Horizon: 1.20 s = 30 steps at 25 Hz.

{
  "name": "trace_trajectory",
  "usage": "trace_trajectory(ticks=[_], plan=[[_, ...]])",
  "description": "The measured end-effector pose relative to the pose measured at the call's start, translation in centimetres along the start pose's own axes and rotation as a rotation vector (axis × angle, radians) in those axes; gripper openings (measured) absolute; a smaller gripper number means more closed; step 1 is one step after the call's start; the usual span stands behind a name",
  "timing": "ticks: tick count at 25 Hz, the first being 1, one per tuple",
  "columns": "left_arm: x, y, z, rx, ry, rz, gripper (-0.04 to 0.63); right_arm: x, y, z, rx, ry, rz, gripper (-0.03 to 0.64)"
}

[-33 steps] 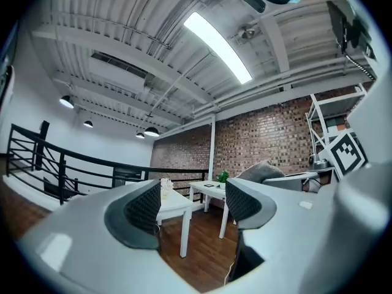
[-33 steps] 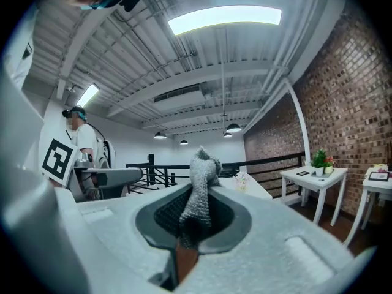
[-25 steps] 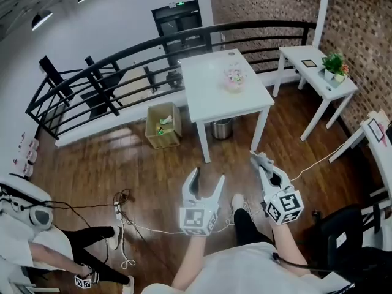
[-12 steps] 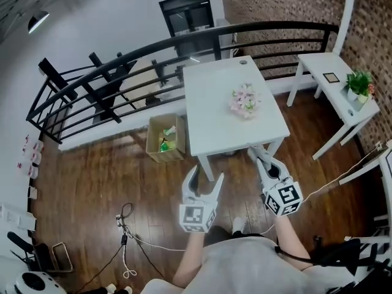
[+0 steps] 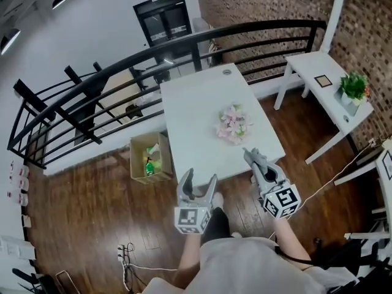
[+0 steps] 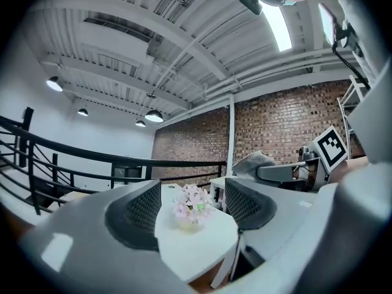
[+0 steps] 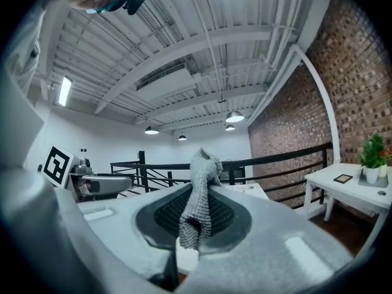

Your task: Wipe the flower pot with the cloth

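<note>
Head view, left to right. Box (image 5: 147, 158): open cardboard, stood on the wood floor (image 5: 79, 213) beside the table's left edge. Left gripper (image 5: 199, 177): held level at the near edge of the table (image 5: 190, 112), close to its left corner; tongs stood apart with nothing between the pads, and the flower pot appeared beyond the gap. Flower pot (image 5: 233, 125): pink blooms, upright on the table toward the near right corner, touching neither gripper. Right gripper (image 5: 252, 158): at the near edge, just short of the pot; tongs clamped on the cloth (image 7: 199, 195), a grey knit bunched and standing up from the pads. Side table (image 5: 318, 78): by the brick wall, carried a small green plant (image 5: 354, 86).
</note>
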State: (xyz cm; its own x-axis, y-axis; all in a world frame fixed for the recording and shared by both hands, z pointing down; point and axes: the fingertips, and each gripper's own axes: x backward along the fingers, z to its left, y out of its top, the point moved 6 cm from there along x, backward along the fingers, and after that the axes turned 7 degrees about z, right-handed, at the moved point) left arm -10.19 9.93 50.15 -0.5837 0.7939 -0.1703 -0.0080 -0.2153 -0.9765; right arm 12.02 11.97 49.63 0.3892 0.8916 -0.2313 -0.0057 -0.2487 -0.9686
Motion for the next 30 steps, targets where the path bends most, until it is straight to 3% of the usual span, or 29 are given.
trace_trajectory(ticks=[10,18,21,28,30], plan=[[-13.3,4.5,10.6,-0.003,-0.089,-0.027,0.333,-14.3,6.9,-3.6,0.04,-0.001,-0.049,0.009],[-17.8,2.5,13.2,0.029,-0.124,0.065,0.336,-18.8,6.3,-5.7,0.004,0.005,-0.008,0.011],[-19.4,1.2,14.3,0.037,-0.103,0.092,0.339,-20.2,6.2,-7.5,-0.004,0.005,-0.006,0.009],[-22.4,-5.3,17.4,0.067,-0.099,0.329,0.357,-21.1,6.3,-10.7,-0.04,-0.035,0.012,0.009],[-23.3,-7.6,17.5,0.056,-0.131,0.41,0.375,-20.8,6.0,-12.1,-0.063,-0.066,0.019,0.009]])
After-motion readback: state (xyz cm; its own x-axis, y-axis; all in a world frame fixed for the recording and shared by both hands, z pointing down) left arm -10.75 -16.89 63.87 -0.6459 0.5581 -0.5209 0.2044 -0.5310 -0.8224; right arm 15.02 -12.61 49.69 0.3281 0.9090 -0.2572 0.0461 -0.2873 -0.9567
